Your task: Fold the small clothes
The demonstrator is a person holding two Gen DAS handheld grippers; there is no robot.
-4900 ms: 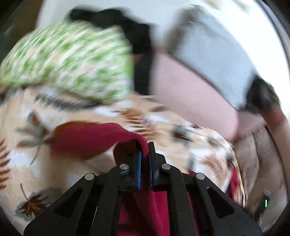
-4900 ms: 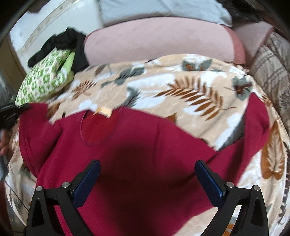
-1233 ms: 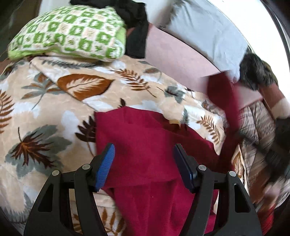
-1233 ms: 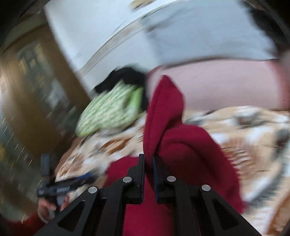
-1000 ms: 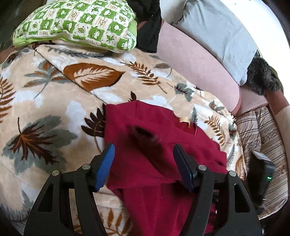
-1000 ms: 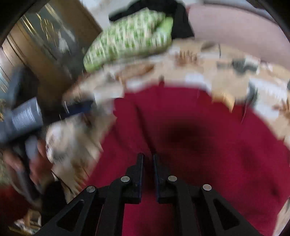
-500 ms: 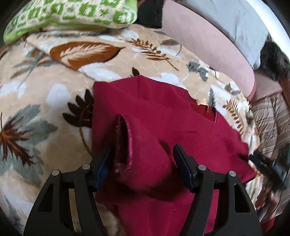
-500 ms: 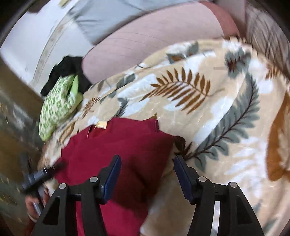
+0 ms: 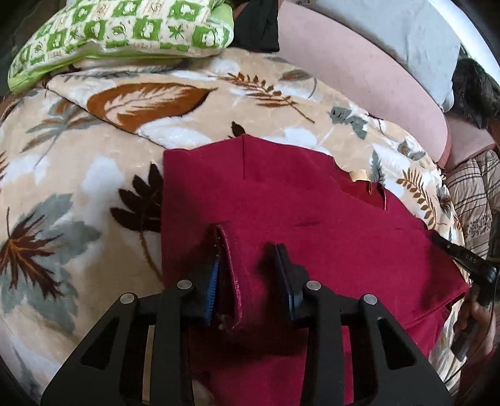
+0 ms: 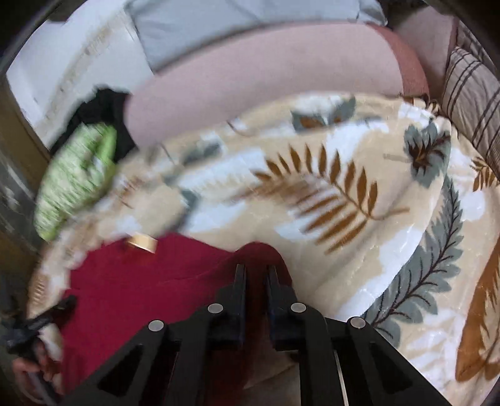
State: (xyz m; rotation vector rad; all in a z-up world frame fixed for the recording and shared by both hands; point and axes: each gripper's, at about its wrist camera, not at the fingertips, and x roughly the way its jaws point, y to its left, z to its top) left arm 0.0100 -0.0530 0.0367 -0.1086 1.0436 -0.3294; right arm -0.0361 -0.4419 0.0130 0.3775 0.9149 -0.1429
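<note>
A dark red sweater [image 9: 312,225] lies on a leaf-print blanket [image 9: 93,162], both sleeves folded in over the body. My left gripper [image 9: 247,259] is half closed around the folded sleeve cuff [image 9: 228,250], with the jaws still apart. In the right wrist view the sweater [image 10: 156,287] sits at lower left with its tan neck label [image 10: 142,241]. My right gripper [image 10: 254,274] is shut on the sweater's right edge fold. The right gripper also shows in the left wrist view [image 9: 462,259].
A green patterned pillow [image 9: 118,34] and black clothing [image 9: 259,25] lie at the far left. A pink cushion [image 10: 265,84] and grey pillow [image 9: 406,40] run along the back. A striped quilt [image 10: 472,90] lies at the right.
My left gripper has narrowed around the sleeve cuff. My right gripper, open half a second ago, has closed on the sweater's right edge.
</note>
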